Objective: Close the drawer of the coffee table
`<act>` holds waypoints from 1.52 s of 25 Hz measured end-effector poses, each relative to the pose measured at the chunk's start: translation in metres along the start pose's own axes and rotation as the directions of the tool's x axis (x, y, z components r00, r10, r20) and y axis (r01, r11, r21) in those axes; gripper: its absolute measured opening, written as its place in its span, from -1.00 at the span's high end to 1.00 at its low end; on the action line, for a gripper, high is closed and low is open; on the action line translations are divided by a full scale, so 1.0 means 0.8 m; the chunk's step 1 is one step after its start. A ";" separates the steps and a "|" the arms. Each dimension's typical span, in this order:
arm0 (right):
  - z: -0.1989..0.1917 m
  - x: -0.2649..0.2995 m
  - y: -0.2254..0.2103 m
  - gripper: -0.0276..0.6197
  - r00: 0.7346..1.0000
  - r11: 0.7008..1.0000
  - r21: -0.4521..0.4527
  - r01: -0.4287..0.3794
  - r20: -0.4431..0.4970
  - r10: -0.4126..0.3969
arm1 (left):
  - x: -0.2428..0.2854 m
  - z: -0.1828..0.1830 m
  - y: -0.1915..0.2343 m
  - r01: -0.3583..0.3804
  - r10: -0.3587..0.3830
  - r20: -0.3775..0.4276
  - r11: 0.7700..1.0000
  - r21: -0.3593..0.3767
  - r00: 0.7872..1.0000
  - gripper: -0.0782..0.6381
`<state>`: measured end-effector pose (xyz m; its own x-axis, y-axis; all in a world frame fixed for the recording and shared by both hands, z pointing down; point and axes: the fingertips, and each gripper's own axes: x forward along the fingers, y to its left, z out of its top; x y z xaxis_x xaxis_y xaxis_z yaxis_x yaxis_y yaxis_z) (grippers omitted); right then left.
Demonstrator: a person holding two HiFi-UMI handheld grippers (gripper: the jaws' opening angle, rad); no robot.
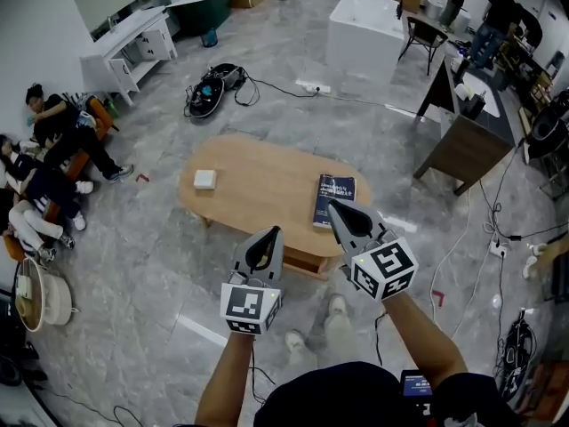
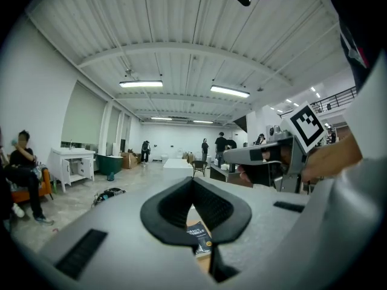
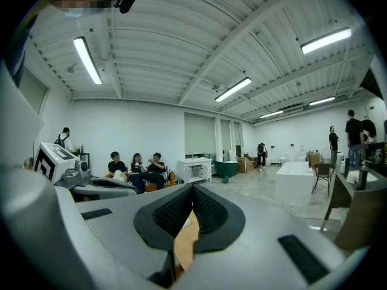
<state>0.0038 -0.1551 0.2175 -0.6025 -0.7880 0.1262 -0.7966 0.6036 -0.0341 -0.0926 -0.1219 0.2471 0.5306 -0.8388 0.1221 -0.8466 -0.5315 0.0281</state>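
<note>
An oval wooden coffee table (image 1: 258, 181) stands on the grey floor ahead of me. Under its near edge a wooden drawer front (image 1: 305, 260) juts out a little, partly hidden by my grippers. My left gripper (image 1: 274, 232) hovers above that edge, jaws shut and empty. Further right, my right gripper (image 1: 332, 205) hangs over the table's near right part, also shut on nothing. A blue book (image 1: 333, 198) lies on the tabletop just beyond it. In the left gripper view the book (image 2: 198, 237) shows through the gap below the closed jaws of the left gripper (image 2: 193, 181).
A small white box (image 1: 205, 180) lies on the table's left part. People sit on the floor at the left (image 1: 53, 149). A black bag with cables (image 1: 209, 90) lies beyond the table. A dark desk (image 1: 471, 132) stands to the right, a white block (image 1: 366, 29) farther back.
</note>
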 end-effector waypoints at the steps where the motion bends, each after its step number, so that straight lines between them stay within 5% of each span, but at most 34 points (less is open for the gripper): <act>1: -0.005 0.002 -0.002 0.88 1.000 1.000 0.003 -0.001 -0.005 0.001 | 0.001 -0.005 0.001 -0.002 0.002 -0.003 1.000 -0.003 1.000 0.79; 5: -0.025 0.015 -0.006 0.88 1.000 1.000 0.012 -0.007 -0.026 0.007 | 0.007 -0.024 0.004 -0.012 0.013 -0.023 0.999 0.030 1.000 0.79; 38: -0.235 0.091 -0.023 0.88 0.981 0.994 0.048 -0.098 -0.164 0.105 | 0.051 -0.246 0.028 -0.062 0.045 -0.204 0.995 -0.074 0.978 0.79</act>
<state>-0.0163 -0.2006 0.4137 -0.6662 -0.6899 0.2832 -0.7352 0.6713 -0.0941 -0.0977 -0.1448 0.4478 0.4721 -0.8204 0.3227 -0.8784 -0.4686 0.0937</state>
